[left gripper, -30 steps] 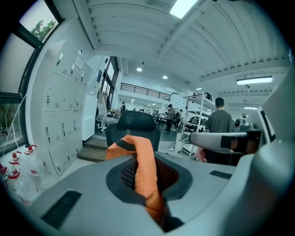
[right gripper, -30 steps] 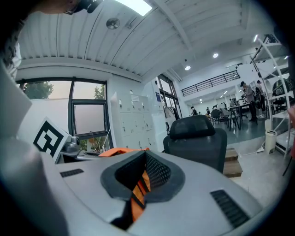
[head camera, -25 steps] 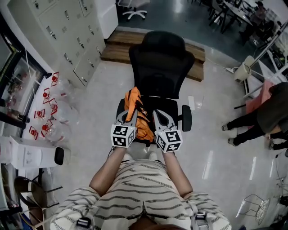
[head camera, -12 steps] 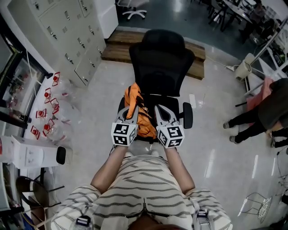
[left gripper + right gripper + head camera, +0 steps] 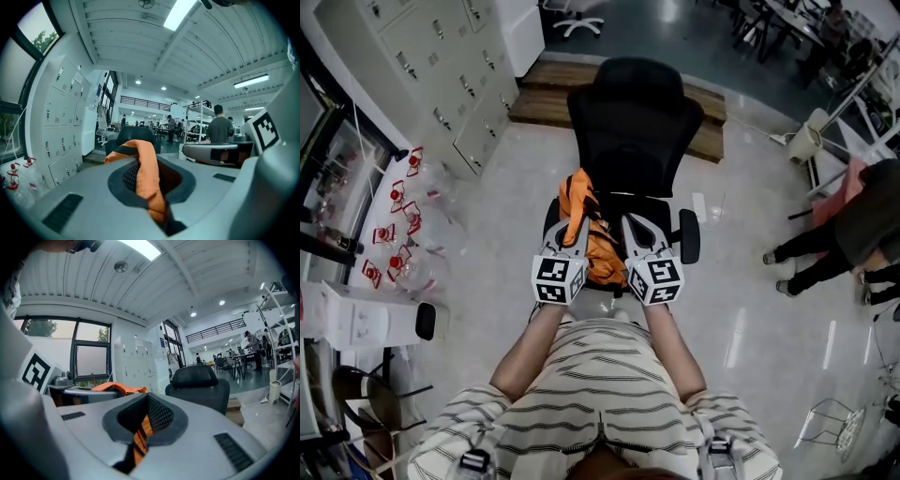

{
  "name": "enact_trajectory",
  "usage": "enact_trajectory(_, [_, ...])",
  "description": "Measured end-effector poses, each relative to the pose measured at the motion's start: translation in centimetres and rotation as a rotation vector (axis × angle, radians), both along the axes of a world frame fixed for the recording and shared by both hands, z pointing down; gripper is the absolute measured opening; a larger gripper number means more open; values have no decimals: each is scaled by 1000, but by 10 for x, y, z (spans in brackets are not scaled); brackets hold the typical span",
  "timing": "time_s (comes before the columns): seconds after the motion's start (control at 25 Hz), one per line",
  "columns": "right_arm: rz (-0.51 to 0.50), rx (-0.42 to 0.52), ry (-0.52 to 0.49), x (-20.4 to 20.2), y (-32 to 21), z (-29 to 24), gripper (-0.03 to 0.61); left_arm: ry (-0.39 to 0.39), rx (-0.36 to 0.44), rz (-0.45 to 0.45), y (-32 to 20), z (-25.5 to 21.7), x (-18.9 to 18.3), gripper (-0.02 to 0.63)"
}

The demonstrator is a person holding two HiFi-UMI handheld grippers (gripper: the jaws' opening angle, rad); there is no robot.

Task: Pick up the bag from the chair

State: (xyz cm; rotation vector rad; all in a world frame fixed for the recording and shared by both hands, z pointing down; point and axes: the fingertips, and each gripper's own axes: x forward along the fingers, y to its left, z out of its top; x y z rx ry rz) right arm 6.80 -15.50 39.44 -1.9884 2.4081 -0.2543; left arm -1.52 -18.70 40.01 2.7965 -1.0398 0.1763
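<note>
1. Underfoot, a glossy pale tiled floor (image 5: 741,347) fills the head view.
2. A bank of pale grey metal lockers (image 5: 441,66) runs along the upper left.
3. A black office chair with a mesh backrest (image 5: 635,122) stands in the middle, facing the person. Its backrest also shows in the right gripper view (image 5: 199,380).
4. The person in a striped shirt (image 5: 600,394) stands at the chair's front edge, both forearms reaching forward.
5. A low brown wooden platform (image 5: 534,103) lies behind the chair.
6. A bystander in dark clothes (image 5: 839,239) stands well apart at the right.
7. The orange fabric bag with black trim (image 5: 602,246) is over the left half of the chair's seat, between the two grippers. Whether it rests on the seat cannot be told.
8. The left gripper (image 5: 570,234) has its jaws closed on a broad orange strap (image 5: 146,173) of the bag, which rises between the jaws and folds over toward the chair.
9. The right gripper (image 5: 636,232) is likewise clamped, pinching a narrow orange-and-black strap (image 5: 139,434) between its jaws. The bag's bulk (image 5: 119,389) shows just to the left of it.
10. The two grippers sit side by side, near each other, their marker cubes facing up.
</note>
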Motion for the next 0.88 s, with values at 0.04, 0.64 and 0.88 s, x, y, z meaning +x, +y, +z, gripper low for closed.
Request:
enact_trajectory(0.04, [-2,-1,2,0,0,0,18,1,3,0,1,-1,0,37])
enact_trajectory(0.64, [-3,6,5,3,3,0,18,6,22,-11,3,-6,0,37])
enact_trajectory(0.88, [5,7,0,8,0,0,18,-3,26,-9,0,-5,2,37])
